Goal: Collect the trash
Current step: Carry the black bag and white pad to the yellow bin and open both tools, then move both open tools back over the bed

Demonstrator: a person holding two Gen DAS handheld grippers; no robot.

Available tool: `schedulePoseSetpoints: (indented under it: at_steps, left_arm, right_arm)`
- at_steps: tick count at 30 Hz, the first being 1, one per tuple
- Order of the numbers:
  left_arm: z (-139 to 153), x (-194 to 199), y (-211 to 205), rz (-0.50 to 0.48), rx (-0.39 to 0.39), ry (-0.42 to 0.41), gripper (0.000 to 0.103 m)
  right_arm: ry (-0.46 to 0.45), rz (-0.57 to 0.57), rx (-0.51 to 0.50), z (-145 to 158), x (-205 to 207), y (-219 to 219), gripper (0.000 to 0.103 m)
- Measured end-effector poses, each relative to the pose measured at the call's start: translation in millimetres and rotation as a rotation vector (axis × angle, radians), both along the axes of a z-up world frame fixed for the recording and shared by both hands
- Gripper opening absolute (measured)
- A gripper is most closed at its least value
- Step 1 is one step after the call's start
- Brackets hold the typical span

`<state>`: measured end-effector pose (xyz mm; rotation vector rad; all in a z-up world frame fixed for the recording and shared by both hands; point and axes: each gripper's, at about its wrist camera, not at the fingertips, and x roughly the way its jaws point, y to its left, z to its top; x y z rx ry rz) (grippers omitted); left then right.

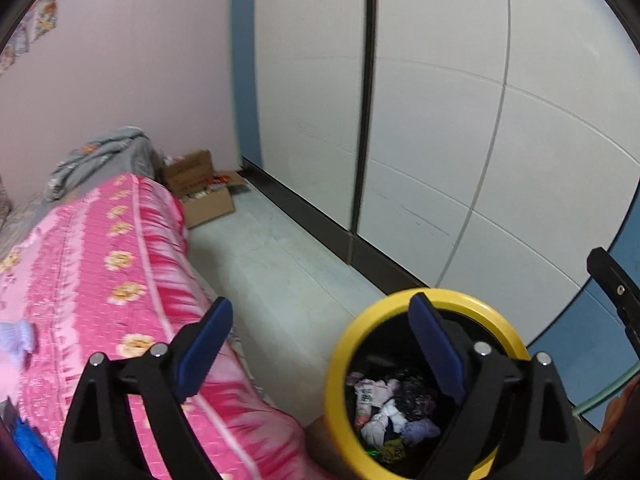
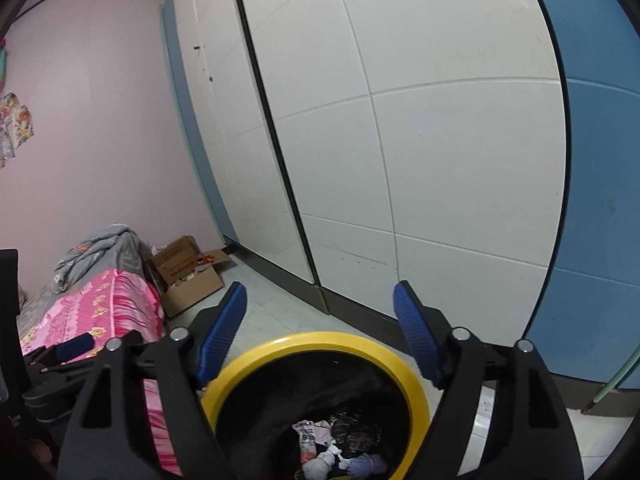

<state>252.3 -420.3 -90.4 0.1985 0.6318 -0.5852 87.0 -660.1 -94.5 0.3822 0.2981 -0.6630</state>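
A bin with a yellow rim and a black liner stands on the floor beside the bed. Crumpled trash lies at its bottom: paper, wrappers and tissue. My left gripper is open and holds nothing; its right finger hangs over the bin's mouth and its left finger over the bed's edge. In the right wrist view the same bin rim sits just below my right gripper. That gripper is open and empty too, above the trash.
A bed with a pink flowered cover runs along the left, with a grey blanket at its far end. An open cardboard box sits in the corner. White wardrobe doors line the right. Pale floor tiles lie between.
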Motion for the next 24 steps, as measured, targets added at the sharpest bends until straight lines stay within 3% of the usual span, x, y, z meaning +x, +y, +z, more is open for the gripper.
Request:
schedulePoseSetpoints:
  at_steps: [8, 24]
  left_arm:
    - [35, -4, 60, 0.093, -0.024, -0.059, 0.091]
    - [76, -3, 222, 0.366, -0.007, -0.149, 0.092]
  right_arm:
    - [-0.045, 0.094, -0.027, 35, -1, 38, 0.083]
    - [-0.129, 0.405, -0.067, 96, 7, 150, 0.088]
